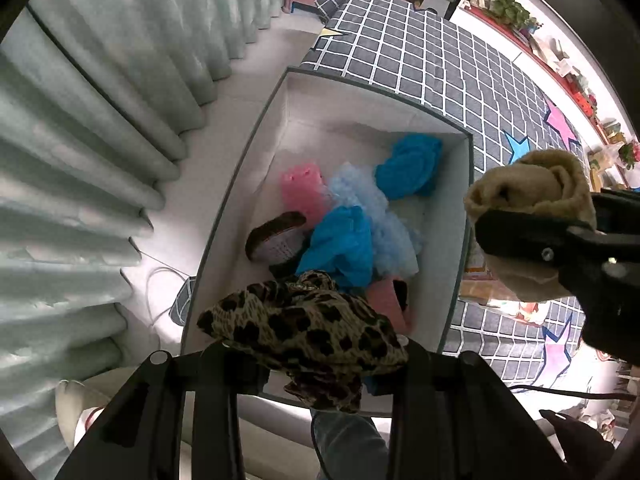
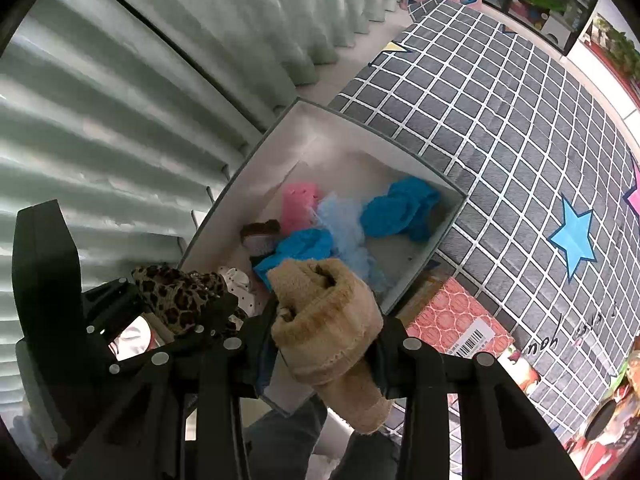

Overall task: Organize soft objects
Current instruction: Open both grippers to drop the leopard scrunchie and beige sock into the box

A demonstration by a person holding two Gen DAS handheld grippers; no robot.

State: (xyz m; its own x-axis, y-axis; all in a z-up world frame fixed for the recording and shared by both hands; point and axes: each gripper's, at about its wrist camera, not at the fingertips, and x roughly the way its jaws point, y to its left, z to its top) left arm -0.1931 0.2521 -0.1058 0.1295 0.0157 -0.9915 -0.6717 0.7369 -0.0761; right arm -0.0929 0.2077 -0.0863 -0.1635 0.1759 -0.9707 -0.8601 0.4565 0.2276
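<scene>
Above the white box (image 1: 256, 184) on the floor, the left gripper (image 1: 320, 364) clamps a leopard cloth (image 1: 304, 328), and the right gripper (image 2: 328, 344) clamps a tan roll (image 2: 332, 320). Blue and pink cloths (image 1: 340, 240) lie inside the box.

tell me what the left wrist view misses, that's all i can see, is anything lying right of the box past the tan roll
Observer: Yes, an orange patterned flat package with a barcode label lies on the grey checked mat, beside the white open box.
Operator: is the tan roll gripped well
Observer: The right hand-held gripper is shut across the middle of the tan fuzzy rolled cloth; both ends stick out.
Operator: anything under the leopard cloth
Observer: A white polka-dot fabric piece shows in the box by the leopard-print fabric bundle, which the left hand-held gripper holds.
</scene>
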